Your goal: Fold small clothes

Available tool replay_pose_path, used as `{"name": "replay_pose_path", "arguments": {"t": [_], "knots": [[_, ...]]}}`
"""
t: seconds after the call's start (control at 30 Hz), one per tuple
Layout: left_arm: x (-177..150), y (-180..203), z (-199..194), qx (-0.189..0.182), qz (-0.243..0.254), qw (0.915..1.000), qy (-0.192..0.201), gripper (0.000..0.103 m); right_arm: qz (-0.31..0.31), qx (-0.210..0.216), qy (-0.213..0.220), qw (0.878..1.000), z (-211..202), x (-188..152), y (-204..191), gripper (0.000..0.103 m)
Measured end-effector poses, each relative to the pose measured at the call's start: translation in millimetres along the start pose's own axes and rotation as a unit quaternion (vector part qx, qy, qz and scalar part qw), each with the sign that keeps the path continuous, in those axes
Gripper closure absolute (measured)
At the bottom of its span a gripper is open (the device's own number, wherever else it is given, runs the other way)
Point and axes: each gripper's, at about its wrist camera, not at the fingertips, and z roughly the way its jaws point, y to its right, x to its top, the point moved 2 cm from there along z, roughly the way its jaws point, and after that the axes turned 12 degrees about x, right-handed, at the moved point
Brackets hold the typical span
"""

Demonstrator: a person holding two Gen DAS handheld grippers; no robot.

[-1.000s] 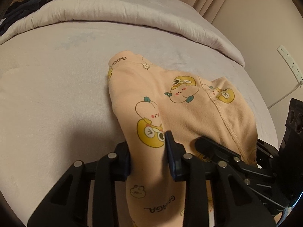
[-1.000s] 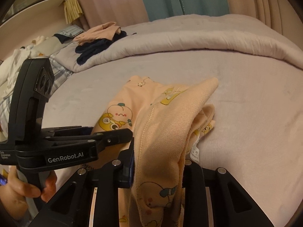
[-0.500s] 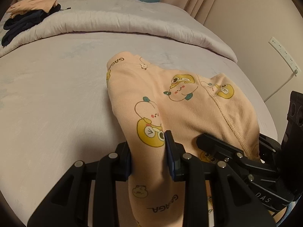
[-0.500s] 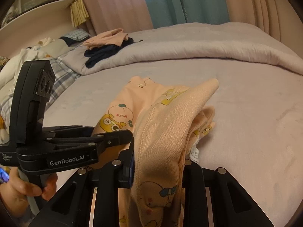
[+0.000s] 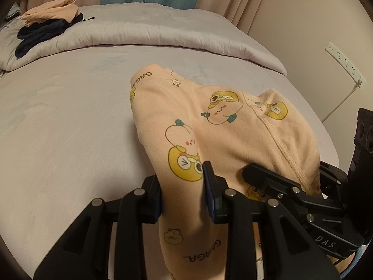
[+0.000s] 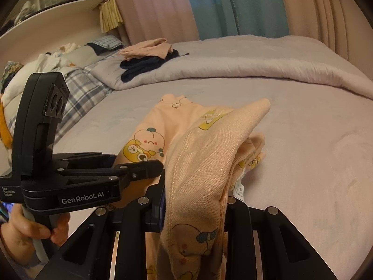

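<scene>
Grippers (image 5: 183, 194) clamping peach garment (image 5: 233, 140)

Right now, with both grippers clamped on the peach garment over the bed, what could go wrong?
1. The peach garment is bunched in the right gripper; layers could slip free.
2. Its far end drags on the bed sheet, so it might crease.
3. The left gripper sits close; they could collide.

A lilac bed (image 5: 58, 126) with folded duvet (image 6: 244, 63) stands before pink-and-teal curtains (image 6: 209, 7).
</scene>
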Motion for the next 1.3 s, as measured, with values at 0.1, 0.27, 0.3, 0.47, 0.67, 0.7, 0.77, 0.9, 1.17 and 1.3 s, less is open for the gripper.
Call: {"name": "replay_pose_path", "arguments": {"t": [0.1, 0.27, 0.3, 0.47, 0.67, 0.7, 0.77, 0.9, 1.17, 1.3], "knots": [[-7, -2, -11, 0.003, -0.003, 1.0000, 0.004, 0.073, -0.007, 0.003, 0.000, 1.000, -4, -2, -8, 0.074], [-18, -7, -28, 0.007, -0.008, 0.9999, 0.012, 0.073, -0.020, 0.011, 0.001, 1.000, -9, -5, -22, 0.074], [-20, -9, -32, 0.007, -0.010, 0.9998, 0.014, 0.073, -0.023, 0.013, 0.001, 1.000, -10, -5, -25, 0.074], [-28, -18, -46, 0.013, -0.015, 0.9995, 0.023, 0.073, -0.038, 0.020, 0.003, 0.999, -11, -7, -41, 0.074], [-37, -26, -62, 0.019, -0.024, 0.9990, 0.034, 0.073, -0.057, 0.028, 0.004, 0.998, -12, -7, -55, 0.074], [-39, -27, -65, 0.021, -0.024, 0.9988, 0.036, 0.073, -0.060, 0.029, 0.004, 0.998, -12, -6, -58, 0.074], [-40, -31, -70, 0.024, -0.026, 0.9985, 0.041, 0.073, -0.065, 0.031, 0.004, 0.997, -11, -7, -62, 0.074], [-45, -36, -79, 0.032, -0.028, 0.9979, 0.048, 0.073, -0.074, 0.036, 0.005, 0.997, -9, -6, -72, 0.074], [-50, -47, -92, 0.045, -0.035, 0.9967, 0.057, 0.073, -0.090, 0.045, 0.003, 0.995, -4, -4, -86, 0.074], [-51, -52, -96, 0.051, -0.036, 0.9962, 0.062, 0.073, -0.097, 0.048, 0.002, 0.994, -2, -2, -92, 0.074]]}}
